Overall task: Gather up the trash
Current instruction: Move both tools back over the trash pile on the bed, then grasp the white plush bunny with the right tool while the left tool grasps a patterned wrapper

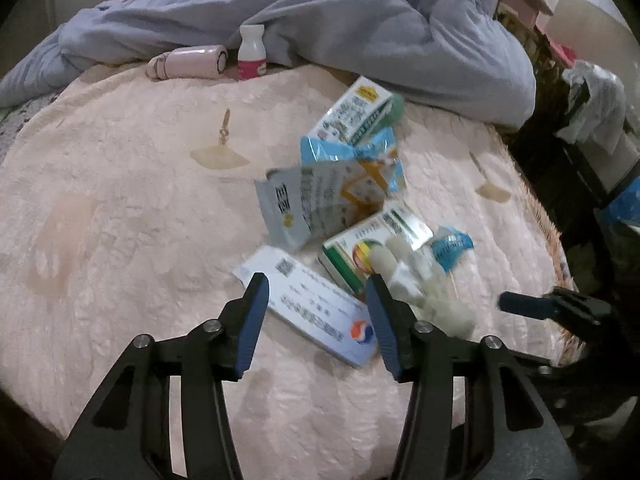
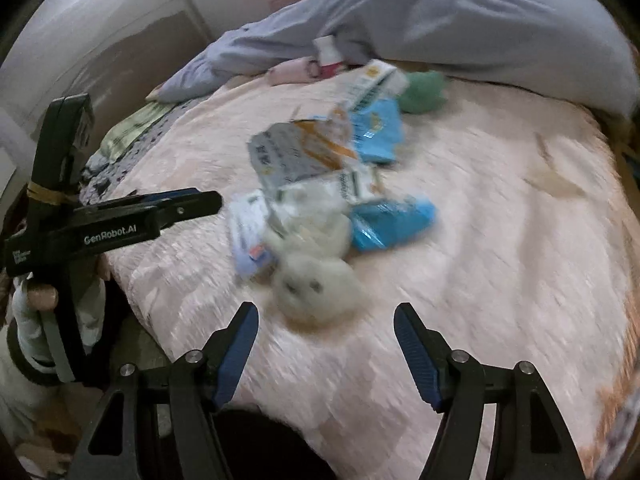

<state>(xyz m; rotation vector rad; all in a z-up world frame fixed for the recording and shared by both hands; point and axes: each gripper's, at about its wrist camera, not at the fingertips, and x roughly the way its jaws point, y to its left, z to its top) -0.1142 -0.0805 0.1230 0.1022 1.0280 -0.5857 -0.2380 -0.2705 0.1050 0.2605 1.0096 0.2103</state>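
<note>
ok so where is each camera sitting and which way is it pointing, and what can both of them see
Left wrist: rides the left claw, looking forward and down over the pink blanket at the trash pile; its own open blue-padded fingers show, and the right claw's tip enters from the right.
Right wrist: rides the right claw, facing the same pile from the bed's edge; its own open fingers show, with the left claw and the gloved hand holding it at left.
Shared: the white flat box, crumpled tissue, blue wrapper, grey quilt.

Pink blanket (image 1: 120, 208) underneath; blue-grey quilt (image 1: 320, 20) bunched behind; pink flask (image 1: 188, 62) beside white bottle (image 1: 251, 54).
</note>
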